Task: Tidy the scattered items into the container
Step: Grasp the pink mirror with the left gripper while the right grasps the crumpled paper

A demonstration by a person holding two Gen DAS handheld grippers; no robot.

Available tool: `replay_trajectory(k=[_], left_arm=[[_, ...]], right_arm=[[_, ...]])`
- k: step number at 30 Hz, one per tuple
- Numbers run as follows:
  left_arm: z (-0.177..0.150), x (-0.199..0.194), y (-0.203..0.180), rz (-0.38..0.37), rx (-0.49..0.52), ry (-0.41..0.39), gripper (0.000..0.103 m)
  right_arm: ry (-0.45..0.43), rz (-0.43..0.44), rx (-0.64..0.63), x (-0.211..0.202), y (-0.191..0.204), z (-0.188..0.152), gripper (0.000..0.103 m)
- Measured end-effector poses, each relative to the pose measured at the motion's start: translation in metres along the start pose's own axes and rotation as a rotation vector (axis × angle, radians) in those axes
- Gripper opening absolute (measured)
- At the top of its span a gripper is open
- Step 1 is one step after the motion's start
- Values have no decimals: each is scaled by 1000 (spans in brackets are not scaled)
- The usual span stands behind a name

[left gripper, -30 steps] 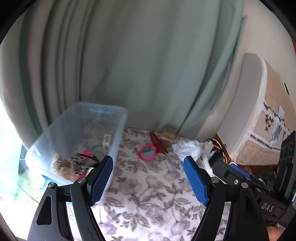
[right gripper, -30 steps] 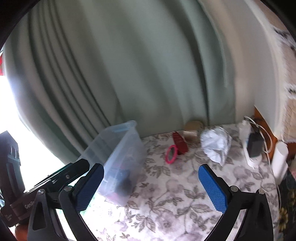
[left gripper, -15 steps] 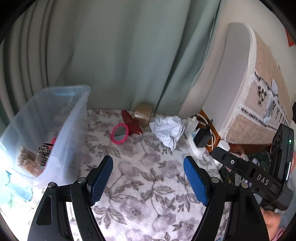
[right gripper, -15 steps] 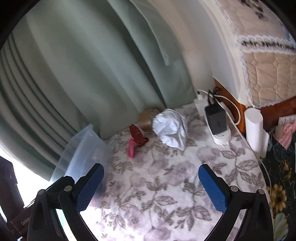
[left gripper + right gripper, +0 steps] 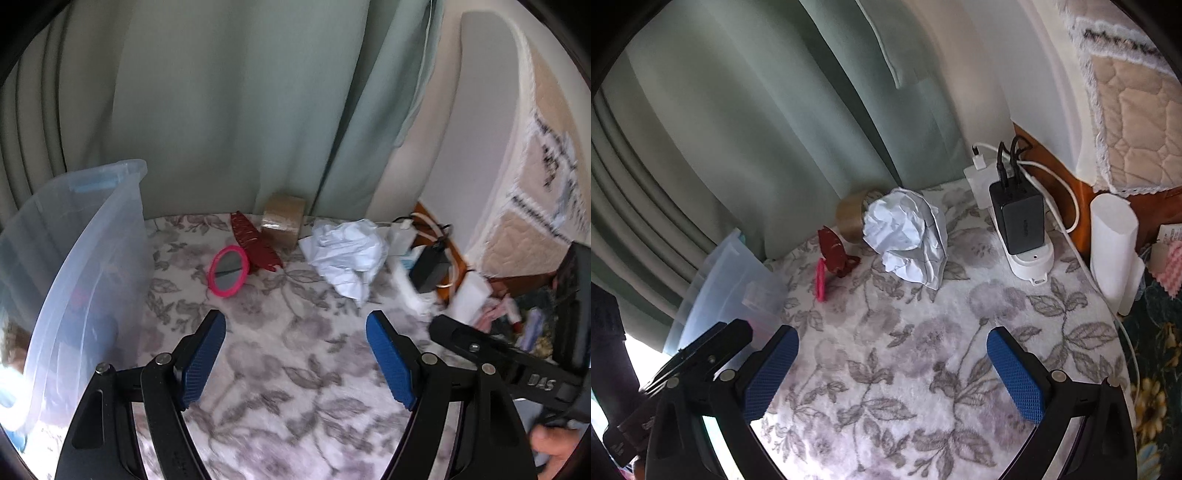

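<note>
Left wrist view: left gripper [image 5: 295,330] jaws wide, nothing between them, only the floral grey-and-white cloth of the worktop [image 5: 288,369] below. Clear plastic storage container [image 5: 79,266] sits left of the left jaw, cut off by the frame edge; contents show only as dark and pink smears through the wall, can't identify them. Ahead of the jaws, well apart: round pink-rimmed hand mirror [image 5: 228,270], touching a dark red plastic hair claw clip [image 5: 253,245] behind it. Brown roll of packing tape [image 5: 282,218] stands against the pale green curtain [image 5: 229,103]. Crumpled white paper ball [image 5: 347,258] lies ahead of the right jaw. Right of that a black charger block [image 5: 430,268] on a white power strip, blurred. Right gripper's black body enters at lower right, partly cut off.

Right wrist view: right gripper [image 5: 892,350] jaws wide, empty, over the cloth. Container [image 5: 731,284] is beyond the left jaw, mostly hidden by the left gripper's body. Mirror [image 5: 821,279] seen edge-on, just a pink sliver. Clip [image 5: 834,251] beside it; tape [image 5: 851,216] half hidden behind the paper ball [image 5: 907,238]. Charger [image 5: 1019,218] sharp here, ahead of the right jaw. White cylinder [image 5: 1113,240] at far right, can't tell what it is.
</note>
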State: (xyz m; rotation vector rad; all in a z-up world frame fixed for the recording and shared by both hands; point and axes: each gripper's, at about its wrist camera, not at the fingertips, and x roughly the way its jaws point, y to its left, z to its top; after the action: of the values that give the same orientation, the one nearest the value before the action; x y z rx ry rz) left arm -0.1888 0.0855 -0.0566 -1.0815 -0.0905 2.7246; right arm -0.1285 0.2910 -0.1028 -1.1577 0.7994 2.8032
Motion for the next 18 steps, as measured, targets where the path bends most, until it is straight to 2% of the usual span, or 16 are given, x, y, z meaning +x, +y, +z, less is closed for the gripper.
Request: replay_trajectory(k=[7, 18], left_arm=[[5, 42, 20, 56, 4, 20, 79], [11, 107, 38, 122, 40, 51, 79]], right_arm=[[38, -17, -29, 37, 0, 10, 103], [50, -52, -59, 97, 1, 36, 103]])
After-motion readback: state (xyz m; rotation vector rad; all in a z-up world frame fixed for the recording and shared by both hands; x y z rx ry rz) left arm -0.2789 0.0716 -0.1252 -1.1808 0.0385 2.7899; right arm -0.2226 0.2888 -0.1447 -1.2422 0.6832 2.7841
